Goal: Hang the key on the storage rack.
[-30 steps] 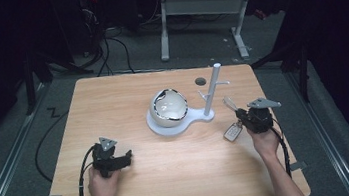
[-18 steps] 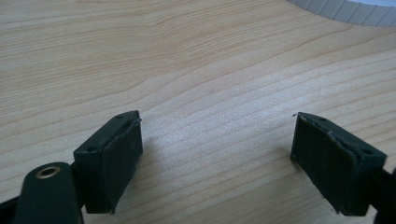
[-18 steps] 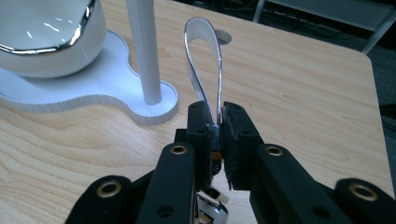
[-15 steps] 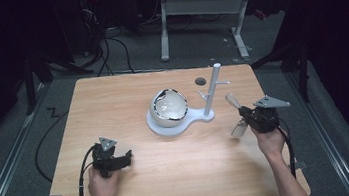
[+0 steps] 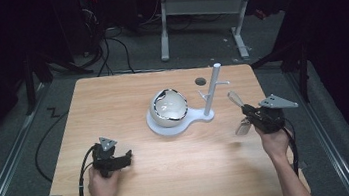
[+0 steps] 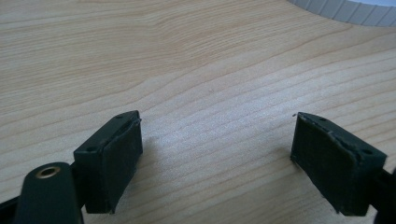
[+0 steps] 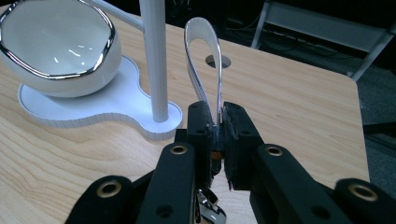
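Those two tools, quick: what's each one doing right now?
Left tool: open, holding nothing, low over the table.
Right tool: closed on a white strap loop.

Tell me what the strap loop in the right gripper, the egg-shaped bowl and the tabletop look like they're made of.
The strap loop looks like white leather or faux leather: it bends softly, with stitched-looking edges. The egg-shaped bowl seems glossy white ceramic or plastic, showing highlights and a chrome-like rim. The tabletop looks like pale wood or wood-look laminate, matte with grain lines.
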